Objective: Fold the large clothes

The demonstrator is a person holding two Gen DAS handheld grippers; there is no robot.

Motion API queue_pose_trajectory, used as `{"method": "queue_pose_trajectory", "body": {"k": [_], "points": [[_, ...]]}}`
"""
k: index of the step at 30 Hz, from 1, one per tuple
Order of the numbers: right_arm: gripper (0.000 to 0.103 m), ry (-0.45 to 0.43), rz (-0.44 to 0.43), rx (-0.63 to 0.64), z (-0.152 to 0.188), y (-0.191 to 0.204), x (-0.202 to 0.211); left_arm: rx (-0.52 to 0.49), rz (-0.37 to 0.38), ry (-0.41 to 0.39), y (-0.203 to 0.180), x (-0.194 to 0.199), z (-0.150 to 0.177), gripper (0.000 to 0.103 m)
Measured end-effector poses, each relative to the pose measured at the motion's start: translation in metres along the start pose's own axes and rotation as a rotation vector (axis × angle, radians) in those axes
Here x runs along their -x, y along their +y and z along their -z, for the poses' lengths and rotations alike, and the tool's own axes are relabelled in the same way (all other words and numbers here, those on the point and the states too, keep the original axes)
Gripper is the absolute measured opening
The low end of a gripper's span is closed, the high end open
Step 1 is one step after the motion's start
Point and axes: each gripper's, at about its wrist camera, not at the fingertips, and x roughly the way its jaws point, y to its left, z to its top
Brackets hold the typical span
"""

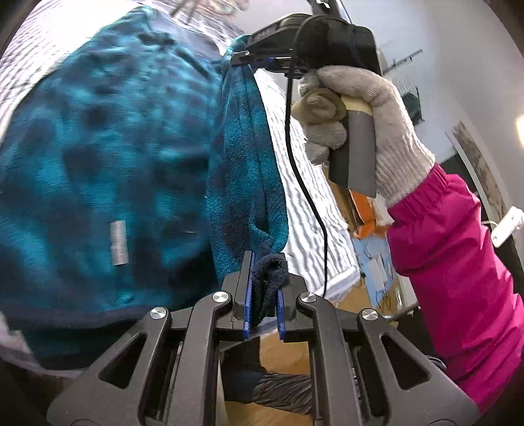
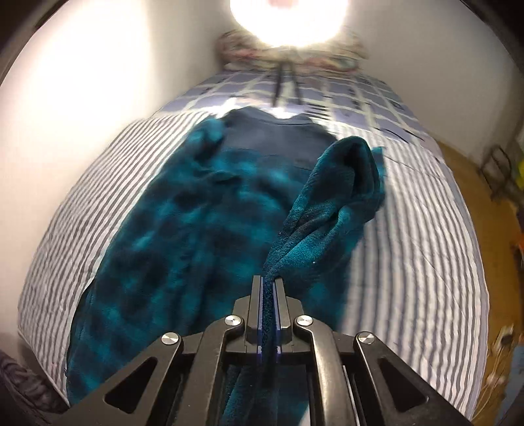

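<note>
A teal and dark blue plaid fleece garment (image 2: 183, 229) lies spread on the striped bed (image 2: 419, 262). My right gripper (image 2: 268, 288) is shut on a bunched edge of it, and a raised fold (image 2: 340, 196) runs up from the jaws. In the left wrist view my left gripper (image 1: 265, 278) is shut on a dark navy hem (image 1: 270, 265) of the same fleece (image 1: 108, 157). Further up in that view the right gripper (image 1: 242, 57), held by a gloved hand (image 1: 360, 108) in a pink sleeve (image 1: 458, 262), pinches the fleece edge, so a strip hangs between the two grippers.
A bright lamp (image 2: 288, 19) glares above the head of the bed, where a patterned pillow (image 2: 294, 55) lies. White wall bounds the bed's left side. Wooden floor (image 2: 475, 170) and clutter lie off the right side. A black cable (image 1: 304, 183) hangs from the right gripper.
</note>
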Motion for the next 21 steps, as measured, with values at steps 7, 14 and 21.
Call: {"method": "queue_pose_trajectory", "body": {"k": [7,14,21], "points": [[0.002,0.065,0.006,0.203,0.005,0.078,-0.057,0.051,-0.066,-0.003,0.033,0.014,0.012,0.009],[0.003,0.077,0.003,0.248,0.015,0.080,-0.070,0.042,-0.085,0.010,0.040,0.006,0.017,0.009],[0.029,-0.018,-0.198,0.096,0.011,0.043,-0.018,0.028,-0.081,0.013,0.028,0.003,0.013,0.009]]}}
